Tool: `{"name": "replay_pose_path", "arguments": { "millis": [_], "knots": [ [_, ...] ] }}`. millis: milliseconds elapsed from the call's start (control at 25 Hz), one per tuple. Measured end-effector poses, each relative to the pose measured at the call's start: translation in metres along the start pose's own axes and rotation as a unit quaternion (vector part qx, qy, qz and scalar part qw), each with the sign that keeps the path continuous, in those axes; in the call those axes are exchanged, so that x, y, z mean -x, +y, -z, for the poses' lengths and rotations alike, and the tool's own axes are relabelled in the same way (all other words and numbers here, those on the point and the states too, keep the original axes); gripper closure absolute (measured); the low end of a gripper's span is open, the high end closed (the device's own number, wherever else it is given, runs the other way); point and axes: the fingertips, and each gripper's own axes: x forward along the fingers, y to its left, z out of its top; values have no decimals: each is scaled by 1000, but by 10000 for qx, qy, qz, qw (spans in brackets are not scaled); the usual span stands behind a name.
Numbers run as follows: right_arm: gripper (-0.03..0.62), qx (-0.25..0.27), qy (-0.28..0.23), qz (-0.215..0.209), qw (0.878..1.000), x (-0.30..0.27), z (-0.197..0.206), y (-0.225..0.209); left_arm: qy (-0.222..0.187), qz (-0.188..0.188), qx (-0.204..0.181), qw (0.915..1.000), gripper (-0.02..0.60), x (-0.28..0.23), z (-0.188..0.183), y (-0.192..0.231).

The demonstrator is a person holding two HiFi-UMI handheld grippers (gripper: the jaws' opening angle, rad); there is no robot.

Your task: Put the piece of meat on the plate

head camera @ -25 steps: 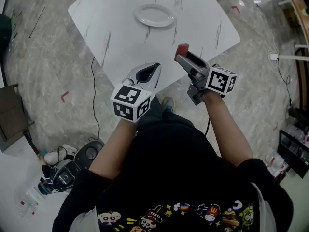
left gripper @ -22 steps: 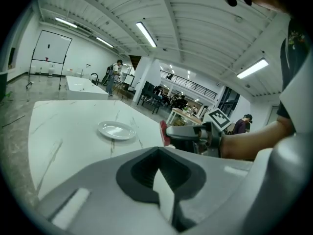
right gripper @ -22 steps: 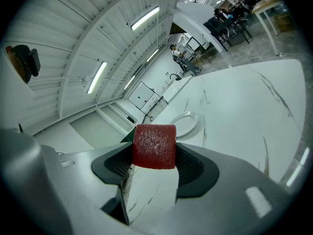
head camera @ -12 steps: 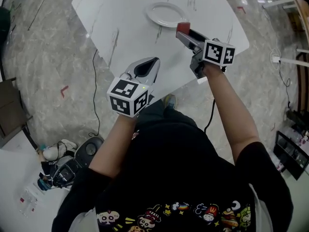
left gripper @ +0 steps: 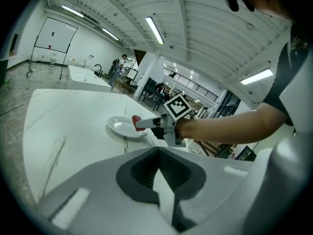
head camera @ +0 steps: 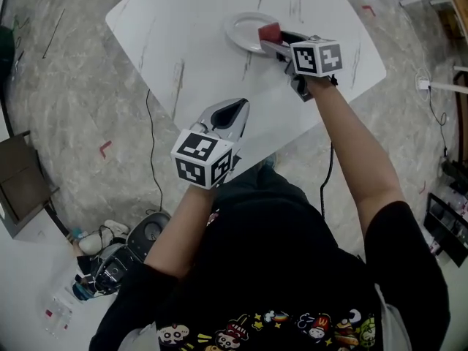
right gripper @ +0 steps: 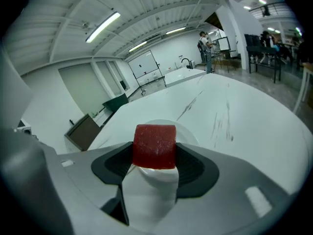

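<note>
Left of center in the head view, our left gripper (head camera: 234,108) hangs over the near edge of the table (head camera: 183,42), its jaws pressed together on nothing. Toward the upper middle lies the plate (head camera: 241,29). Over its right part is the piece of meat (head camera: 269,31), pinched between the jaws of our right gripper (head camera: 273,41).

You stand over a white, grey-veined worktop (head camera: 190,50) at the top of the head view, on a mottled grey stone floor (head camera: 66,115). A dark cabinet (head camera: 18,192) sits at the left edge, with clutter (head camera: 110,258) at the lower left. The gripper views show you long ceiling strip lights (left gripper: 154,29) and a whiteboard (right gripper: 143,62) on the far white wall.
</note>
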Motion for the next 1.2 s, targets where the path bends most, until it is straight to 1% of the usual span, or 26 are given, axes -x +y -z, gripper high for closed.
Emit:
{"name": "replay_pose_path", "arguments": {
  "millis": [200, 360, 640, 1200],
  "knots": [
    [296, 700, 667, 246, 9950, -25, 1, -4, 94, 28, 71, 9999, 581, -7, 1, 7],
    [296, 1077, 880, 371, 9896, -35, 2, -5, 91, 16, 143, 9999, 581, -13, 0, 11],
    [293, 1401, 1121, 532, 9823, -41, -2, -12, 133, 1, 140, 9998, 581, -18, 0, 10],
    [284, 1499, 1086, 577, 9810, -44, -2, -11, 148, -48, 84, 9998, 581, -14, 2, 11]
  ]
}}
